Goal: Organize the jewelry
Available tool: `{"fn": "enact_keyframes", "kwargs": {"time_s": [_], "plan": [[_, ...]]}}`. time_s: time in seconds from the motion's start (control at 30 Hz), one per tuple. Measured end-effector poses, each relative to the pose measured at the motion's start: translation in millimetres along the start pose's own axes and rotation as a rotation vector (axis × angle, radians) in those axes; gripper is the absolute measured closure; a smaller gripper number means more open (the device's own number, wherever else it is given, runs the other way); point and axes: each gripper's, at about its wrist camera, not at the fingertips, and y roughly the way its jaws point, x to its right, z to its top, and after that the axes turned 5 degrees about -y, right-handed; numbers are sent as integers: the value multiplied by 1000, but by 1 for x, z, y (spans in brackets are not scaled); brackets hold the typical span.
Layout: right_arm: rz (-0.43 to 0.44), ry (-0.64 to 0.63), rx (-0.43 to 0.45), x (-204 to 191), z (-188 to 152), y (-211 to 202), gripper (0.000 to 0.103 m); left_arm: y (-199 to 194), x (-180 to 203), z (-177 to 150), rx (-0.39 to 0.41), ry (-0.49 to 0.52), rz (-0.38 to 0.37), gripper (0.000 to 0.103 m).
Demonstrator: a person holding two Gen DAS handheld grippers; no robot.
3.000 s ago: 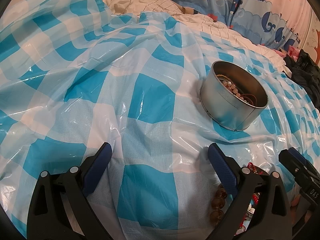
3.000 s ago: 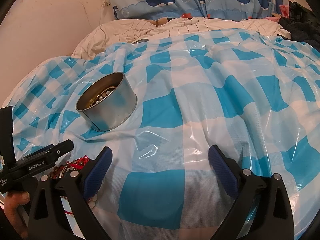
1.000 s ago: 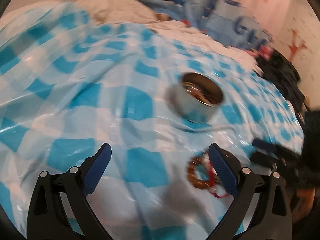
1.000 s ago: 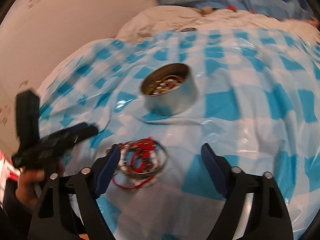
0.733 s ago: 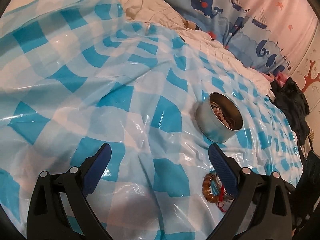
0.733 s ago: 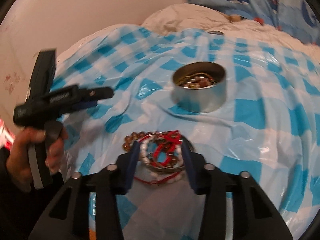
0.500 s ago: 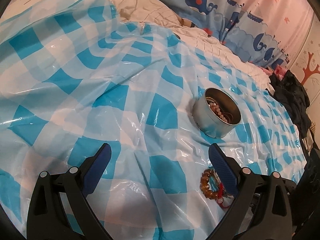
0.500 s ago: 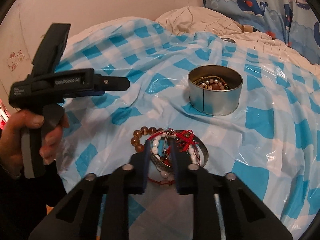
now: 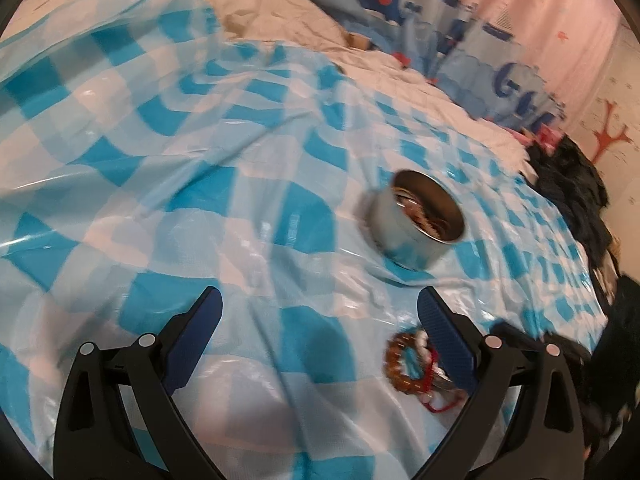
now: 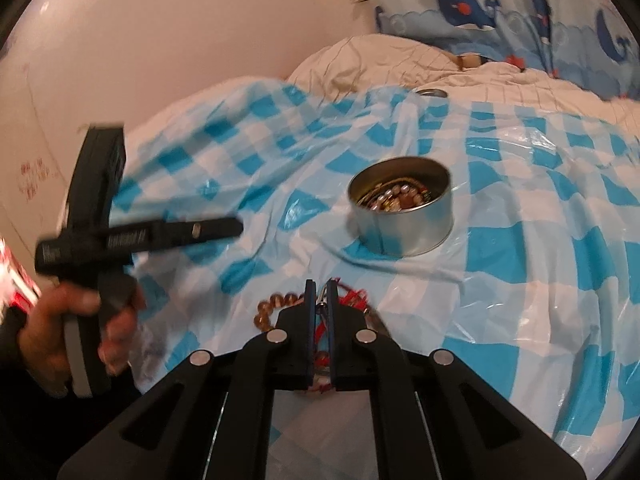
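1. Two grippers are over a bed covered with a blue-and-white checked plastic sheet [image 10: 520, 248].
2. The right gripper [image 10: 320, 286] has just been closing, and its jaws are now clenched on a pile of bracelets [image 10: 352, 300]; a thin silver piece and red cord show in the narrow slit between the blue pads.
3. The pile lies on the sheet near its front edge. Amber beads [image 10: 276, 304] curve out to the left of the jaws, and red cord sticks out on the right.
4. A round metal tin [image 10: 404, 232] stands upright on the sheet just behind the pile, apart from it. It already holds beaded jewelry.
5. The left gripper [image 9: 318, 316] is released, its jaws spread wide above the sheet with nothing between them. A hand [image 10: 76, 328] holds its handle at the left of the right wrist view.
6. From the left wrist view, the same pile [image 9: 416, 364] sits beside the right-hand finger [image 9: 444, 340], partly hidden behind it; the tin [image 9: 416, 228] is farther back. That view is blurred.
7. A whale-print pillow [image 10: 500, 8] and white bedding [image 10: 400, 64] lie toward the head of the bed, and dark clothing [image 9: 576, 192] rests at the sheet's right edge.
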Motion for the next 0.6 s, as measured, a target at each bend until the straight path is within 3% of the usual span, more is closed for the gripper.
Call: {"fn": "enact_keyframes", "kwargs": {"time_s": [0.07,0.17,0.23,0.3,0.4,0.43,0.5,0.6], "plan": [[10,49,22,10,3,-5,103,3,14,-7,-31,55,-71,9],[5,103,29,23,4,-8,103,11,37,-18,-70,159,-113,9],[4,123,8,28,4,-5,103,16,52,-29,-91,240,-111,9],[59,109,-34,24,3,3,102,19,58,-33,-97,281,-91,9],[91,58,-59,10,0,6,101,17,49,-28,-83,252,-58,9],[90,38,-73,5,-1,9,80,14,42,-24,-72,211,-54,9],[79,19,-75,-1,-5,11,51,10,26,-15,-57,138,-45,9],[82,-15,-94,-9,-7,17,57,4,1,-5,-28,17,-37,9]]}}
